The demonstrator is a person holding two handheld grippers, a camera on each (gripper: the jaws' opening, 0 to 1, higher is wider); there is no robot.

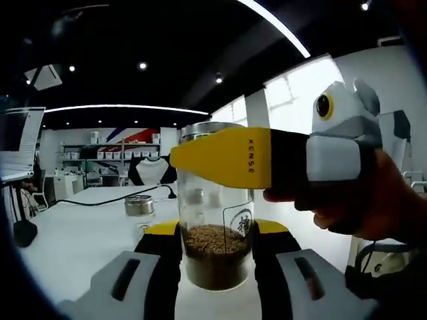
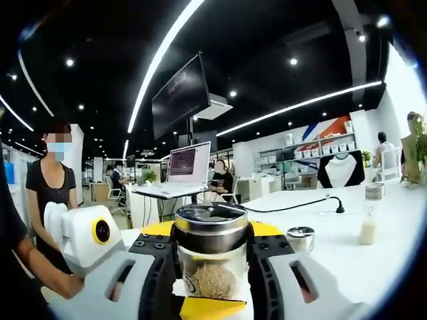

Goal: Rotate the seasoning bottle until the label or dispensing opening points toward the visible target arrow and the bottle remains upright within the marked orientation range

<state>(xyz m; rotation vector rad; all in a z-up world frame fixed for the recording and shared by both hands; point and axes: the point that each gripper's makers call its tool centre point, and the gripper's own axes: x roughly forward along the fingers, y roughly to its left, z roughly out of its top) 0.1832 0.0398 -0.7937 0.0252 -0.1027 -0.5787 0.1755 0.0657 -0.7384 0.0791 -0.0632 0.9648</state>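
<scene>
A clear glass seasoning bottle (image 1: 217, 233) with a metal lid and brown granules in its lower part stands upright on the white table (image 1: 73, 240). A round printed mark (image 1: 238, 223) on the glass faces the left gripper view, slightly right of centre. My left gripper (image 1: 217, 230) is shut on the bottle's lower body, its black pads on both sides. My right gripper (image 1: 223, 159), held by a hand, comes in from the right with a yellow jaw across the lid. In the right gripper view that gripper (image 2: 212, 235) is shut around the metal lid (image 2: 210, 227), and the left gripper (image 2: 90, 233) shows at the left.
A second small jar with a metal lid (image 1: 139, 205) (image 2: 300, 238) stands farther back on the table. A black cable (image 1: 113, 198) runs across it. A bottle with white contents (image 2: 367, 227) stands at the right. A laptop (image 2: 187, 167) and several people are behind.
</scene>
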